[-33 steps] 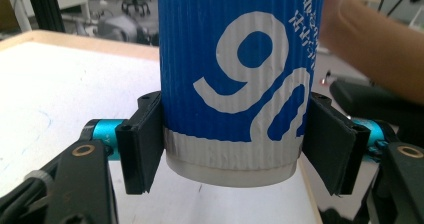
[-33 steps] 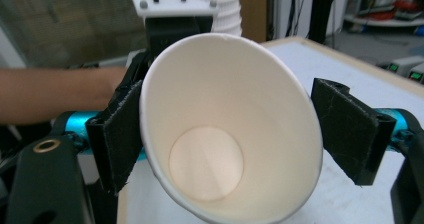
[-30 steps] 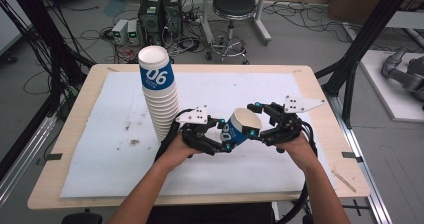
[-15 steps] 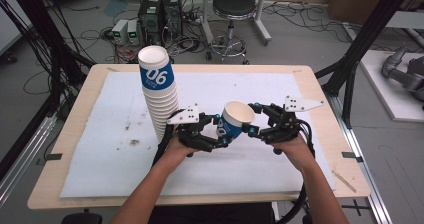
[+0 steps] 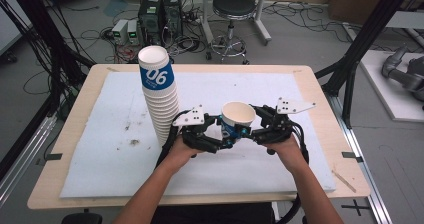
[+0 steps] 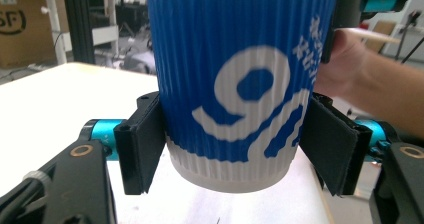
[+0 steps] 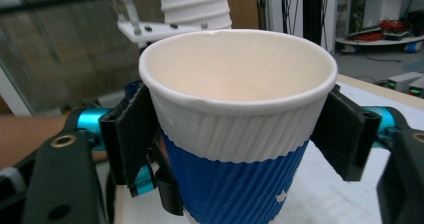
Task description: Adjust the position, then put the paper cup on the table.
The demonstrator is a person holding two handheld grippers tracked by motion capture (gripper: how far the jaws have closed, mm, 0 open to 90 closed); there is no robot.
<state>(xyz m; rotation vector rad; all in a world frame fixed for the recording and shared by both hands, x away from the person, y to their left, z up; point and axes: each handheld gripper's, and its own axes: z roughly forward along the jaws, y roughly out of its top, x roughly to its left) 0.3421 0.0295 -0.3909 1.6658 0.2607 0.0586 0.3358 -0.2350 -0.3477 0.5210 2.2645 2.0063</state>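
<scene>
A blue and white ribbed paper cup stands upright, mouth up, in the air over the middle of the white mat. Both grippers hold it. My left gripper comes in from the left and its pads press the cup's lower sides; in the left gripper view the cup sits between the jaws of the left gripper. My right gripper comes in from the right, and in the right gripper view the right gripper clasps the cup just under its rim. A tall leaning stack of cups stands to the left.
The wooden table carries the mat, which has dark stains at its left. The stack of cups rises close behind the left hand. A stool, computer cases and black frame posts stand beyond the table.
The cup was tilted with its mouth facing right a second ago; both grippers have turned it upright and shifted it slightly. The stack has not moved.
</scene>
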